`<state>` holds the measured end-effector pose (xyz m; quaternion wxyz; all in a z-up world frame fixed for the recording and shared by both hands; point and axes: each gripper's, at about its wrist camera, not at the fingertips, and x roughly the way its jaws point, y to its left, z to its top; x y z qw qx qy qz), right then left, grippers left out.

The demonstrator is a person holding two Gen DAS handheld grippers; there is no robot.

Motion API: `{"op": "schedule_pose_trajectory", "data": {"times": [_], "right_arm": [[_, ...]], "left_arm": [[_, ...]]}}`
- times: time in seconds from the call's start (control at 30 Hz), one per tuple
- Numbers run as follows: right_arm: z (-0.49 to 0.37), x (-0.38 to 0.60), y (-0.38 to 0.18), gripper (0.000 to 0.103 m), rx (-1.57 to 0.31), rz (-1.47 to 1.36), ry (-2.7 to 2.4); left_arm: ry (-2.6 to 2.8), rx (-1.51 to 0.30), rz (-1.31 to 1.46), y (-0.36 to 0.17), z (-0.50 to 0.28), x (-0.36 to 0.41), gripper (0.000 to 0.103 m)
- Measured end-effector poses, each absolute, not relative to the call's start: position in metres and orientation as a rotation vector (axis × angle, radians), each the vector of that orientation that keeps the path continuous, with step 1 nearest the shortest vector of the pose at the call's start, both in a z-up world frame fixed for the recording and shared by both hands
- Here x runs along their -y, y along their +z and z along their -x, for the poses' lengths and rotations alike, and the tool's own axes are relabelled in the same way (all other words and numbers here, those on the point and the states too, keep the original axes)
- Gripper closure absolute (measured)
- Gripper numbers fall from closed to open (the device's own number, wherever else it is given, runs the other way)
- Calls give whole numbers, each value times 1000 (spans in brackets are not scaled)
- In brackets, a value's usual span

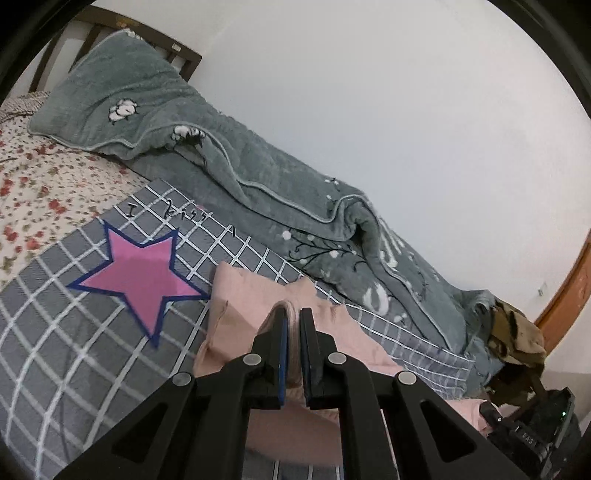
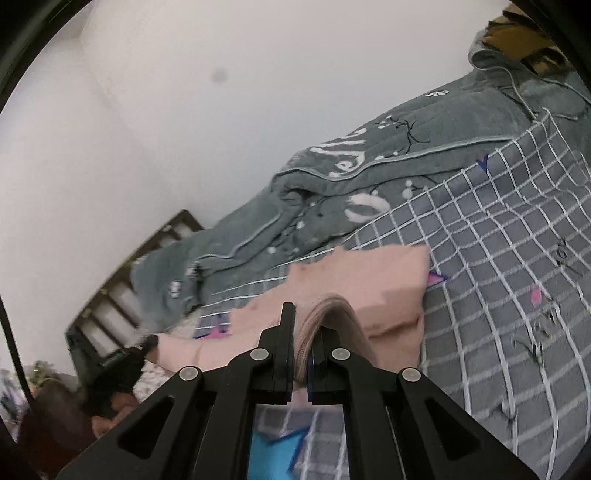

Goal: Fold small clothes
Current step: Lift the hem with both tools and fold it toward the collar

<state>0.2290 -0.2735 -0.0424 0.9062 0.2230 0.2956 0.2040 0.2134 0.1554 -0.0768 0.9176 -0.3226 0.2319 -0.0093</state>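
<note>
Left wrist view: the left tongs [image 1: 293,314] pinch a ribbed edge of a pink garment [image 1: 243,295], their blue-padded fingers drawn narrow around a bunched fold of cloth. The garment lies on a grey checked bedspread [image 1: 74,332] on the bed, just right of a large pink star [image 1: 142,275] printed on it. Open bedspread stretches to the left of the garment toward a floral sheet [image 1: 33,192]. On the far side, a rumpled grey-green quilt [image 1: 295,206] runs along the white wall [image 1: 406,110] and hems in the work area. A matching pillow [image 1: 110,99] leans at the dark headboard [image 1: 147,33], and a camouflage-patterned cloth [image 1: 517,336] sits at the quilt's right end.

In the right wrist view, the right tongs [image 2: 308,317] grip the same garment's [image 2: 388,288] ribbed band, closed narrow on a thick fold that arches up between the fingers. The fabric is pale pink and soft, with one squared flap lying flat beyond the tongs. The left gripper's black body [image 2: 118,365] shows at the garment's far corner.

Count: one pink garment, two tongs, one quilt, one pillow, one large pink star.
</note>
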Motion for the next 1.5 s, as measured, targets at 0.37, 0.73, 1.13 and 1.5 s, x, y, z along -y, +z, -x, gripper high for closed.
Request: {"op": "schedule_pose_trajectory", "data": {"times": [0.37,0.73,1.13,1.5], "right_arm": [[-345,261,-79,98,-722,-421,382],[-429,249,-124,93,-850,-404,295],[-374,263,-110,72,-811,-328,281],[-277,275,-123,62,-792,-271,290]], "left_arm": [[69,-583,661,-105,-324,-162,96],[142,-675,644,-148,-379,-160,78],[127,-674,614,-147,-343,-160,50],[79,-706,572,-159,-255,-149,41]]}}
